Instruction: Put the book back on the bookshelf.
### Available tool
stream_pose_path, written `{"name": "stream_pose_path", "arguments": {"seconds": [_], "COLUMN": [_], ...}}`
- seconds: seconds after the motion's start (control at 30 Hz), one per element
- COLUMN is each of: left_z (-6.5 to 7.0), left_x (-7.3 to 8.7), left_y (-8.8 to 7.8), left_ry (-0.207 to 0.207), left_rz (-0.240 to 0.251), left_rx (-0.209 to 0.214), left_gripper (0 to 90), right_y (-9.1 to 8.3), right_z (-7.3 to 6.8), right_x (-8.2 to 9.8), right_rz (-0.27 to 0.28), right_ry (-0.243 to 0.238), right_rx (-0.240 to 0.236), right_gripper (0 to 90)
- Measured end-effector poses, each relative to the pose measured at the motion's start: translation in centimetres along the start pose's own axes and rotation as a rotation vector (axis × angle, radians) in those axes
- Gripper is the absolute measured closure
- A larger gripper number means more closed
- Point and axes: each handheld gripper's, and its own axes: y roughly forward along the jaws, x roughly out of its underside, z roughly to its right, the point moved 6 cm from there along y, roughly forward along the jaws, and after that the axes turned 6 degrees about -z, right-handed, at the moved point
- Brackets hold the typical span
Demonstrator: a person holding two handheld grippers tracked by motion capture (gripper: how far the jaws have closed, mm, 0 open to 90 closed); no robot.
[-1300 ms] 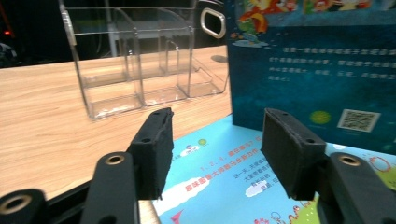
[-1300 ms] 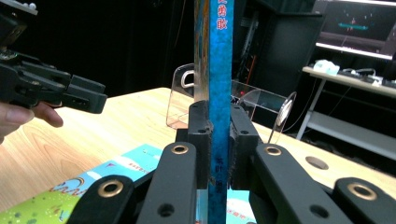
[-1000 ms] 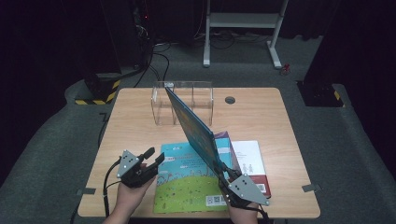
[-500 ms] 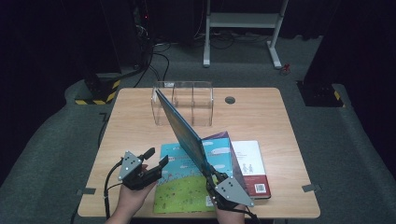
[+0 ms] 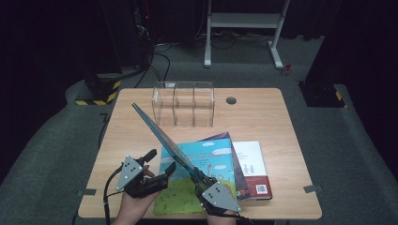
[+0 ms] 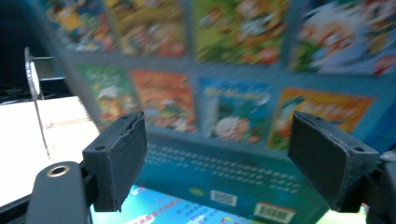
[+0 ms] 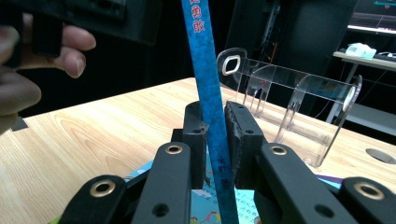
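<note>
A dark room surrounds a wooden table (image 5: 263, 117), at whose far side a clear three-slot rack (image 5: 184, 104) stands. Near the front edge a stack of picture books (image 5: 206, 164) lies flat, a white-covered book (image 5: 251, 164) lowest and offset to the right.

A thin blue book (image 5: 162, 136) is held raised and tilted, its top edge leaning toward the rack. It is clamped by the spine at its lower corner by the right gripper (image 5: 204, 180); in the right gripper view the jaws are seen pressed tight on the blue spine (image 7: 212, 107), with the rack (image 7: 299, 102) beyond. The book is apparently held by the spine so that it can be stood edge-on in a slot.

The left gripper (image 5: 162, 164) is found just left of the raised book, above the stack's near-left corner. Its jaws have just been opening and now stand spread with nothing between them; in the left gripper view the book's illustrated back cover (image 6: 243, 107) is seen close ahead of the pads (image 6: 119, 158). It seems to have been freed so that the book is carried by the right gripper alone.
</note>
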Motion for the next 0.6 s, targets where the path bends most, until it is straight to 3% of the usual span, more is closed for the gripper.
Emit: {"name": "stream_pose_path", "arguments": {"seconds": [0.27, 0.6], "left_z": [1.4, 3.3], "left_x": [-0.3, -0.4], "left_y": [-0.2, -0.1], "left_ry": [0.011, 0.002], "left_rz": [0.013, 0.019], "left_rx": [0.034, 0.071], "left_gripper": [14.7, 13.5], "right_y": [0.5, 0.9], "right_z": [-0.6, -0.6], "right_x": [0.0, -0.1], "right_rz": [-0.003, -0.001], "right_ry": [-0.002, 0.049], "right_rx": [0.010, 0.006], "right_gripper": [79.5, 79.1]}}
